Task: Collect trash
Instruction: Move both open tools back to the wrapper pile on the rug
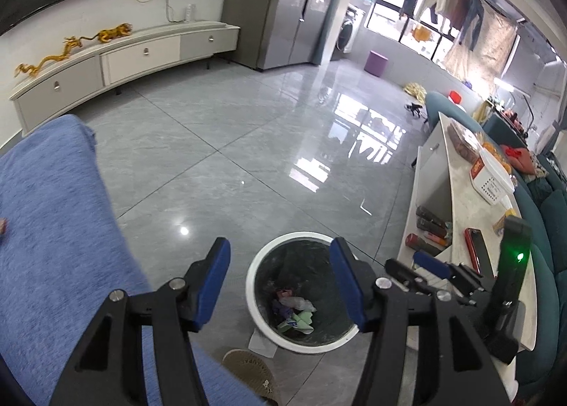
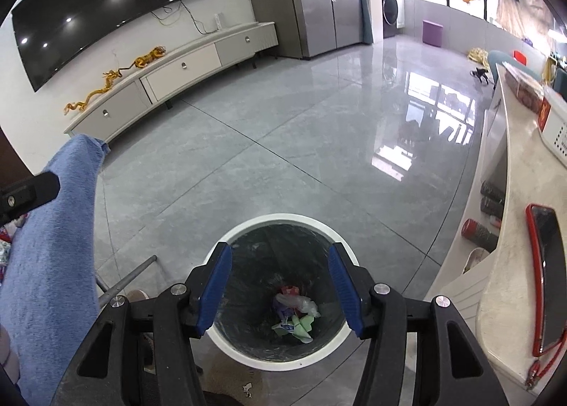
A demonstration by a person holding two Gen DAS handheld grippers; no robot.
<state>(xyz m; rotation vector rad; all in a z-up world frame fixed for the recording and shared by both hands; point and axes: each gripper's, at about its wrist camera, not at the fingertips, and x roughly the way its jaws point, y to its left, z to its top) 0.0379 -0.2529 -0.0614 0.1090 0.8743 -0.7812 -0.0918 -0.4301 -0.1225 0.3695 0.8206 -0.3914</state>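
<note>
Several crumpled wrappers (image 2: 294, 317) lie inside white bin (image 2: 283, 220).

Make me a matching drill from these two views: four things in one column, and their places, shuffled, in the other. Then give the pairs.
Things:
1. crumpled wrappers
2. red phone
3. golden dragon figure
4. purple stool

Places:
A. on the white TV cabinet
B. on the floor by the far windows
C. at the bottom of the white trash bin
D. on the pale tabletop at the right

Pairs: 1-C, 2-D, 3-A, 4-B
</note>
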